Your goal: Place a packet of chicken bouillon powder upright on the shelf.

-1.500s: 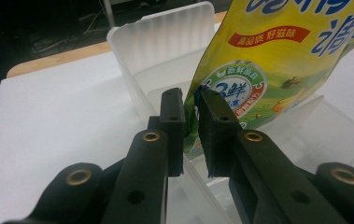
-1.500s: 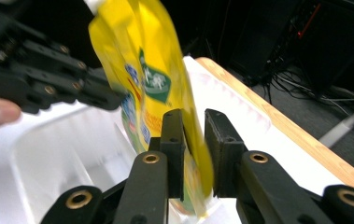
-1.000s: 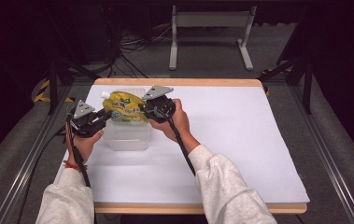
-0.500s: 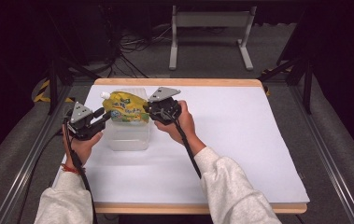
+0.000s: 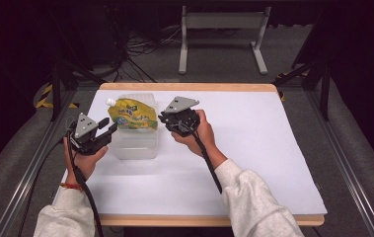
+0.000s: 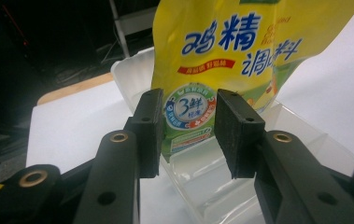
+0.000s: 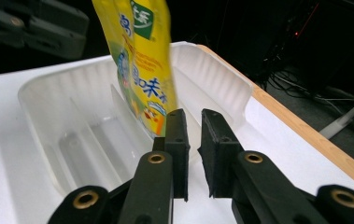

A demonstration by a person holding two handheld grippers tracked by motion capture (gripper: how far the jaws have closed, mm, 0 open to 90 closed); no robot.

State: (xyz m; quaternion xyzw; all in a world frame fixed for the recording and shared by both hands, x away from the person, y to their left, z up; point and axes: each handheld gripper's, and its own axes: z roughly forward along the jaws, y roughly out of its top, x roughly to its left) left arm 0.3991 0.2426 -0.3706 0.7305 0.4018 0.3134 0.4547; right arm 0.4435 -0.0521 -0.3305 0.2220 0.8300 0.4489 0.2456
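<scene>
A yellow spouted seasoning pouch [image 5: 131, 114] stands in a clear plastic tray [image 5: 135, 150] at the table's left. My left gripper [image 5: 106, 129] hangs just left of the tray. Its jaws have just been opening and stand apart, and past them the left gripper view shows the pouch [image 6: 221, 51] and the tray [image 6: 132, 70]; the pads do not press on it. My right gripper [image 5: 164, 118] hovers to the tray's right, clear of the pouch. In the right gripper view its jaws [image 7: 192, 126] leave only a narrow slit with nothing in it, just short of the pouch [image 7: 142, 60] and tray [image 7: 39, 88].
The white table top [image 5: 273, 148] stretches bare to the right of the tray, with a wooden edge [image 5: 189, 87] at the far side. A metal stand [image 5: 221, 29] and cables [image 5: 145, 47] lie on the floor beyond. Rails run along both sides.
Both grippers have drawn back from the pouch, the left toward the left and nearer me, the right toward the right. The left jaws have spread. The pouch stays in the tray.
</scene>
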